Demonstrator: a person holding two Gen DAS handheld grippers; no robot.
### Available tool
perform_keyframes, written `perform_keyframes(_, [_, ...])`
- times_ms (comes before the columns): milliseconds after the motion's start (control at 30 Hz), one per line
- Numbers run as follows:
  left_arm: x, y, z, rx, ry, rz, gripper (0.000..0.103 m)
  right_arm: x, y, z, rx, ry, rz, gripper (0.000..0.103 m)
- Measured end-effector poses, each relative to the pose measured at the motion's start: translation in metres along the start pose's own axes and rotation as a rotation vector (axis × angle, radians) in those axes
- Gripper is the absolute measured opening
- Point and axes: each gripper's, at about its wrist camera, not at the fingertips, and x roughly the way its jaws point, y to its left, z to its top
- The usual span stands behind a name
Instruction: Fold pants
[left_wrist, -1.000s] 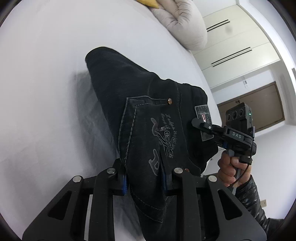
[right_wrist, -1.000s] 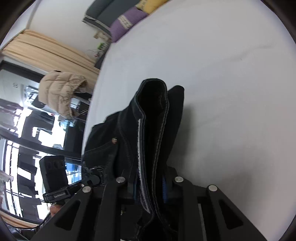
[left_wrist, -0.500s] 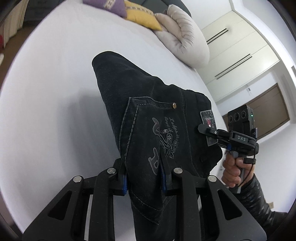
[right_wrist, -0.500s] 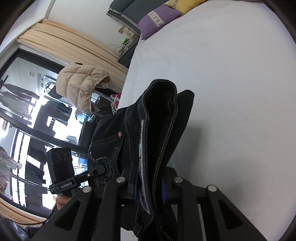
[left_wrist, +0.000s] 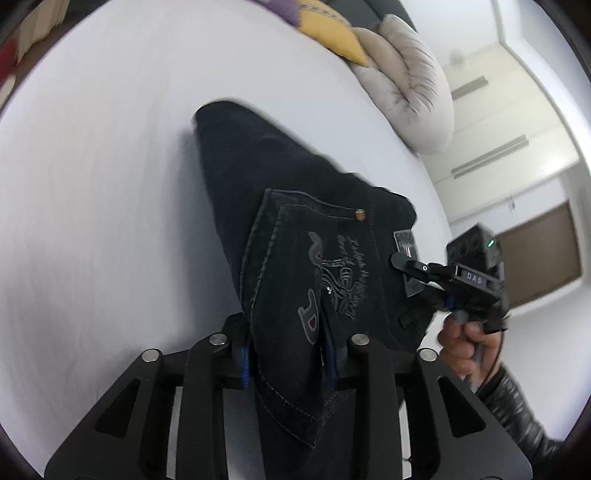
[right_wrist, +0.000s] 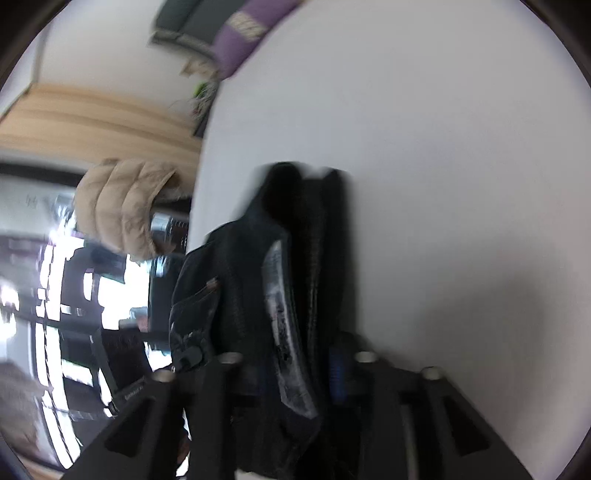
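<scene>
Both grippers have the dark pants (left_wrist: 295, 236) in hand, lifted above the white bed (left_wrist: 92, 184). The left gripper (left_wrist: 288, 350) has its jaws closed down onto a thick bunch of denim, right at the back pocket with the pale embroidery; the cloth fills the gap between the blue pads and spills down towards the camera. From there the folded body of the pants runs away to the far left, its far end low near the sheet, though whether it touches is hard to say.

Out on the right of the left wrist view, the right gripper (left_wrist: 400, 260) pinches the waistband beside the grey label patch, with the person's hand (left_wrist: 465, 343) around the handle below it. The right wrist view is badly smeared, yet the right gripper (right_wrist: 295, 363) plainly has its jaws clamped on stacked layers of the waistband, which stand edge-on between the fingers and reach away over the bed.

Compared with half a second ago, the grip points look the same on both sides, but the room has slid across the right wrist view: the purple cushion (right_wrist: 243, 33) has gone to the top edge. The beige puffer jacket (right_wrist: 125, 206) hangs at far left.
</scene>
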Motion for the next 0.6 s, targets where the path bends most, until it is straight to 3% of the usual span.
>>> perform_keyframes(33, [0.0,0.012,-0.002,-0.035,-0.011,-0.041,0.033,0.0,-0.011,-0.002,0.031,-0.02,0.069,0.034])
perform_keyframes(100, [0.002,0.018,-0.007,-0.062,-0.029,-0.087,0.033,0.0,-0.016,-0.005,0.021,-0.039,0.109,0.034])
perform_keyframes(233, [-0.004,0.017,-0.011,-0.054,-0.056,-0.072,0.033,-0.007,-0.005,-0.01,0.001,-0.06,0.093,0.051])
perform_keyframes(300, [-0.015,0.012,-0.015,-0.052,-0.094,-0.025,0.039,-0.021,0.003,-0.019,-0.005,-0.098,0.05,0.069])
perform_keyframes(333, [-0.027,0.006,-0.019,-0.036,-0.128,0.014,0.042,-0.027,0.009,-0.024,-0.018,-0.118,0.026,0.072])
perform_keyframes(400, [-0.039,-0.02,-0.029,0.009,-0.189,0.069,0.062,-0.041,0.018,-0.038,-0.063,-0.15,-0.038,0.073])
perform_keyframes(600, [-0.117,-0.111,-0.085,0.242,-0.48,0.341,0.098,-0.091,0.047,-0.087,-0.138,-0.302,-0.144,0.074])
